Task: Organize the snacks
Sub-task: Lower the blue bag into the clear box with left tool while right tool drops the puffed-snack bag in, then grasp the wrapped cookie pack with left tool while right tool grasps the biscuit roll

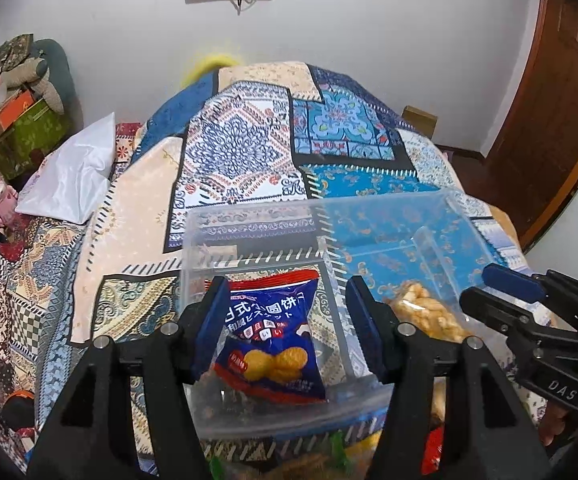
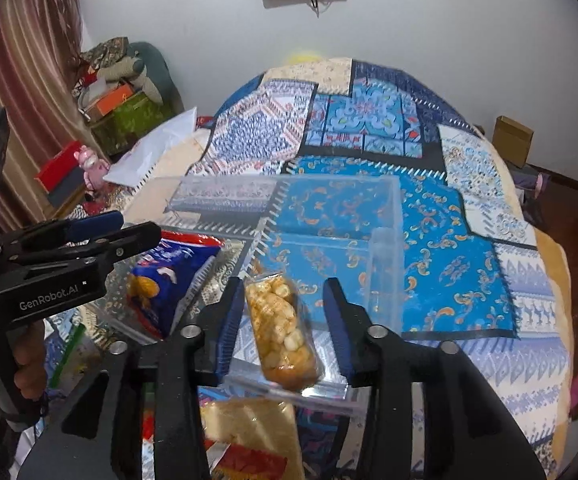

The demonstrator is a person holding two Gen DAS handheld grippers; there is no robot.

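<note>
Crowding the patchwork tablecloth (image 1: 137, 208): white bag (image 1: 69, 176) at ten o'clock, loose snack packs (image 2: 249, 432) at six. Clear divided bin (image 1: 369, 216) centred: blue biscuit packet (image 1: 273, 336) in left section, orange puff pack (image 2: 281, 328) in right. Left gripper (image 1: 285, 320) and right gripper (image 2: 285, 320) spread wide, straddling each pack, gripping nothing.
</note>
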